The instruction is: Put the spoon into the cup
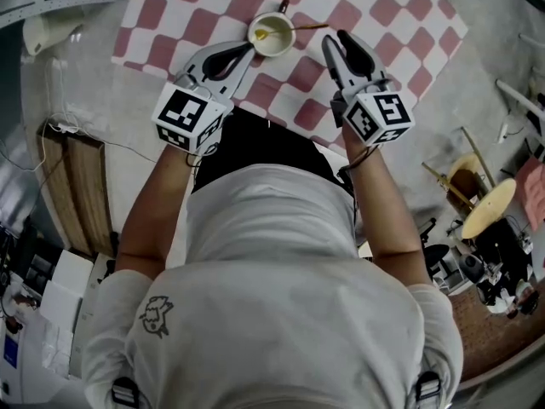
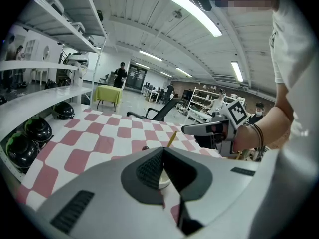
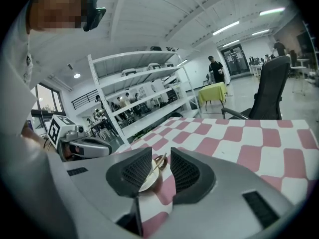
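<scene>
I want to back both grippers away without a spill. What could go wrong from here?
The spoon juts over the rim of the cup toward the open right gripper; a brush there could flip it out. The shut left gripper sits close beside the cup, so a careless move might knock it over.

Head view steep down; L/R gripper views low, close, share cup [image 1: 274, 44].

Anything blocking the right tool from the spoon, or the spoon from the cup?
Nothing visible. The spoon already sits in the cup, its handle over the rim near the right tool. Only bare checkered cloth lies between them.
</scene>
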Demonstrator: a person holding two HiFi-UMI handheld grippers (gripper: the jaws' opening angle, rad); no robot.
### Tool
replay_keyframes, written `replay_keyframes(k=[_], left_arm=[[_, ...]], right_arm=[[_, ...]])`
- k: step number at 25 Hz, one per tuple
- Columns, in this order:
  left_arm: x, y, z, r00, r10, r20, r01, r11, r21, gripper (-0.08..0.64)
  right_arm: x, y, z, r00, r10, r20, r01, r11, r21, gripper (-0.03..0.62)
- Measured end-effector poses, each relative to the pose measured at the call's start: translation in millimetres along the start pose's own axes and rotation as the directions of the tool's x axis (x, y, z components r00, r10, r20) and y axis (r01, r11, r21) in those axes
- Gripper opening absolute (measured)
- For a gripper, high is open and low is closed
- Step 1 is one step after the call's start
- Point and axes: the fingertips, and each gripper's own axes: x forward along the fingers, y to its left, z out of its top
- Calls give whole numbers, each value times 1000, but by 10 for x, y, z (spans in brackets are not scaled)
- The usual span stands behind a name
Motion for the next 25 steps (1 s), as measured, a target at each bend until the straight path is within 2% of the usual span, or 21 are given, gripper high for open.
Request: replay_keyframes(k=[6,10,16,18,25], left_arm=[[-212,-204,324,997,32,67,-33,999,17,14],[-383,-398,586,991,59,121,-66,996,56,14],[-659,-607,1021,971,82,223,-100,992,73,14],[-743,-733,1152,960,95,263,-126,987,103,14],[-1084,-1298,1221,938,116,326,-172,974,150,14]], right_arm=[[-262,232,288,998,32,52,-28,996,-83,97],[-512,449,555,992,74,103,-57,985,-163,57],[-744,821,900,977,164,139,-120,952,-281,35],[-871,921,998,967,196,163,-136,938,-319,34],[-1458,1357,1085,946,268,184,-177,900,-398,32]])
